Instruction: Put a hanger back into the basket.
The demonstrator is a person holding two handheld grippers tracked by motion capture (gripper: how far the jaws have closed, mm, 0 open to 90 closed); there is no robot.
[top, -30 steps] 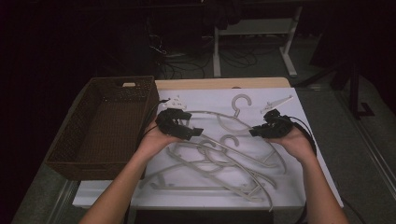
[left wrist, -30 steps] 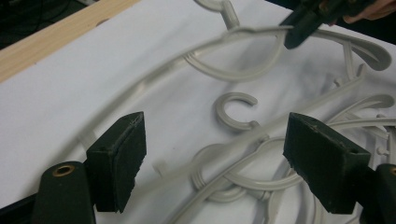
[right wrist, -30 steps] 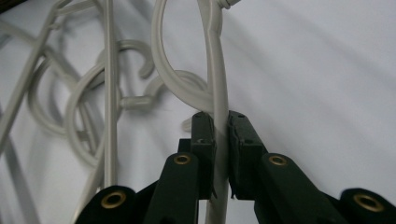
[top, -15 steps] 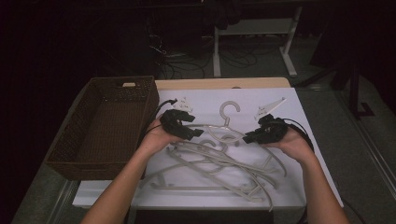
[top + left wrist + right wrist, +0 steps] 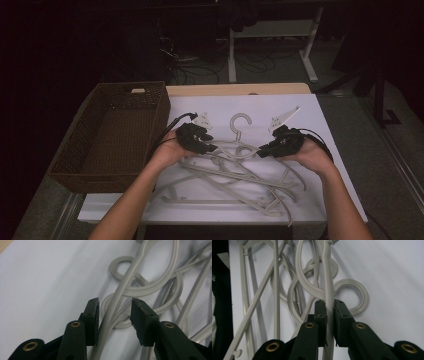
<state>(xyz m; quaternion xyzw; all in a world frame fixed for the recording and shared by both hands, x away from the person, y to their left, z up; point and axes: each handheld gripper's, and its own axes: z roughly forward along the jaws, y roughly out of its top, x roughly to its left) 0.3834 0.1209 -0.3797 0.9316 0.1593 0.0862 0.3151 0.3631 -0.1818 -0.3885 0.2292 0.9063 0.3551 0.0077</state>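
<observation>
High view: the top hanger of a tangled pile of grey hangers lies at the middle of the white-covered table, hook toward the far edge. The right gripper is clamped on one shoulder bar. The left gripper straddles the other bar; its jaws have just been closing, one pad touching, the other apart. Judged progress: the hanger is half gripped, not yet lifted free. The wicker basket at the left edge holds nothing. The room beyond is dark.
</observation>
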